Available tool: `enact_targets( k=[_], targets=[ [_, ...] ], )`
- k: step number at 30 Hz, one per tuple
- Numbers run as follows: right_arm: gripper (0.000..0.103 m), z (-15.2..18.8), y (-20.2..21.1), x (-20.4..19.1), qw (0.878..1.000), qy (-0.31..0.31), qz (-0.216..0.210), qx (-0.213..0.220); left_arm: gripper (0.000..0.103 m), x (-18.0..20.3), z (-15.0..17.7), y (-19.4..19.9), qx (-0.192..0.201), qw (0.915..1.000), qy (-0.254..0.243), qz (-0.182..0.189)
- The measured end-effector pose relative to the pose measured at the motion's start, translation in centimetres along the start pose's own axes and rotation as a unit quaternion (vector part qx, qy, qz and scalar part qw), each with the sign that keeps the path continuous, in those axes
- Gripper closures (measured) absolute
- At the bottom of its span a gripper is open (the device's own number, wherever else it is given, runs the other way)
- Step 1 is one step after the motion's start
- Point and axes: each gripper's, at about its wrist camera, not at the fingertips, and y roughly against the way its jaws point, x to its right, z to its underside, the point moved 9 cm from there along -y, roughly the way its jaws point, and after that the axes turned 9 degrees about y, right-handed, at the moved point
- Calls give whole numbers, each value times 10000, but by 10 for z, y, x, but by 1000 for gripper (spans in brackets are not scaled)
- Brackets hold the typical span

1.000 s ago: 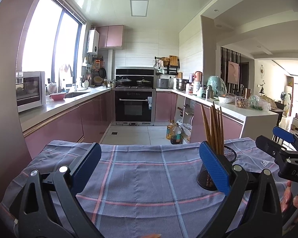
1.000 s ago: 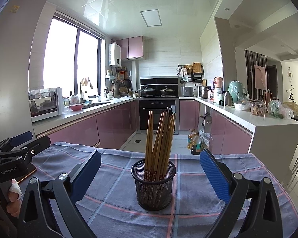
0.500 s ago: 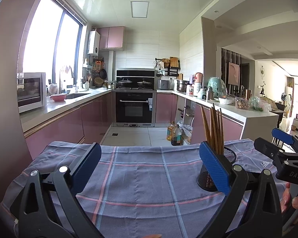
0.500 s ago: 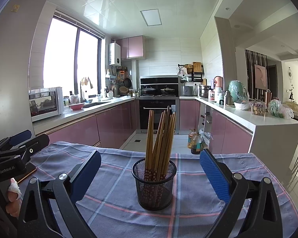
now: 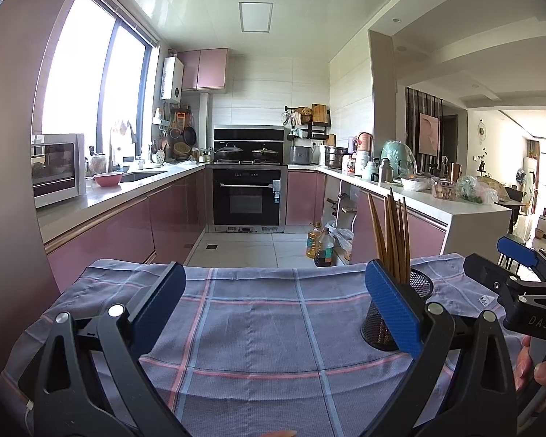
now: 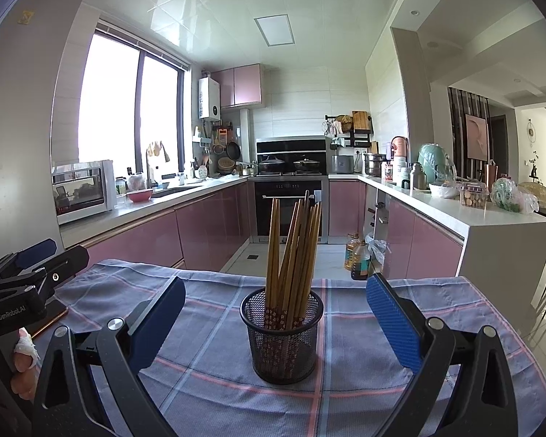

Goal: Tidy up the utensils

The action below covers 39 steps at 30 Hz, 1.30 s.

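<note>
Our right gripper (image 6: 275, 322) has its jaws spread wide and holds nothing; the mesh cup (image 6: 282, 335) stands upright on the cloth in line with the gap, a little beyond the blue pads (image 6: 391, 324), which do not touch it. Our left gripper (image 5: 273, 306) is likewise spread and empty, over bare plaid tablecloth (image 5: 251, 324), with the cup off to its right, partly behind the right pad. The chopsticks (image 6: 293, 247) all stand in the cup, leaning loosely against each other and fanned at the tops. We see no utensils lying loose on the cloth, so we judge the sorting step to be at or near its end, though the near edge of the table is hidden. Any next move would call for easing both grippers back without knocking the cup or its tall sticks
</note>
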Motion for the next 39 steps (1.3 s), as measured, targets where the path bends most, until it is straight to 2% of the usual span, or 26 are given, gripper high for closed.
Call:
enact_targets(
  k=[39],
  targets=[
    [7, 3, -2, -1, 10000, -23, -4, -36, 6, 1, 1, 1, 5, 10000, -15, -28]
  ],
)
